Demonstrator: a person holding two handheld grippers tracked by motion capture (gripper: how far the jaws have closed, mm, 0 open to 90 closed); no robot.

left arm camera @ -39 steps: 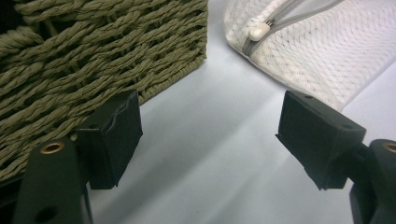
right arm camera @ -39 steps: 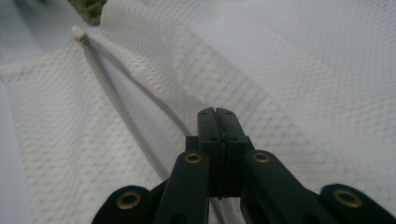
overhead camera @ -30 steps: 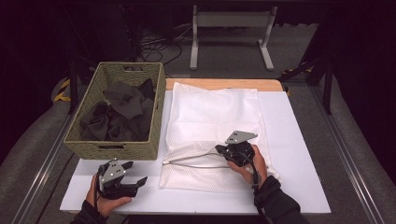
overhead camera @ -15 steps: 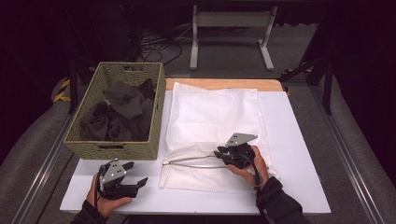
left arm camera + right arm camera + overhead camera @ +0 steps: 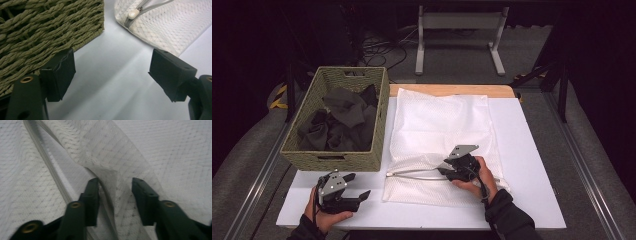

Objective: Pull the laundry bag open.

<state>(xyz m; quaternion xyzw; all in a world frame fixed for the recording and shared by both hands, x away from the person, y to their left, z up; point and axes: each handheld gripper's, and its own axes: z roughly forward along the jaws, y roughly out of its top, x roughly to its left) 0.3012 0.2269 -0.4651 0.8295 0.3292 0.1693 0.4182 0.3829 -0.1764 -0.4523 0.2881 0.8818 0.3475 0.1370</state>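
Two grippers are at work at the near edge of the table. The right gripper (image 5: 446, 169) sits low on the white mesh bag (image 5: 439, 125), aimed leftward along its opened zipper (image 5: 412, 173). Its jaws have just been opening: in the right gripper view (image 5: 115, 202) they stand a little apart, with a raised fold of the mesh and the zipper edge running up between them, and the pads no longer seem to press on the cloth. The hand behind it (image 5: 479, 176) rests on the bag's near right part.

The left gripper (image 5: 357, 187) rests on the white table top (image 5: 532, 165) near the front left corner, held from behind by the other hand (image 5: 324, 215). Its jaws are spread wide with nothing between them; the left gripper view (image 5: 112, 72) shows only bare white surface in the gap.

Just beyond that gripper stands the woven basket (image 5: 337, 160), its near corner showing as olive wicker (image 5: 50, 27) in the left gripper view. Dark clothes (image 5: 339, 122) lie heaped inside it.

The mesh bag lies flat beside the basket's right wall, running from the table's far edge almost to the near one. The zipper's end, with a pale pull tab (image 5: 133, 13), lies at the bag's near left corner, a short way from the basket.
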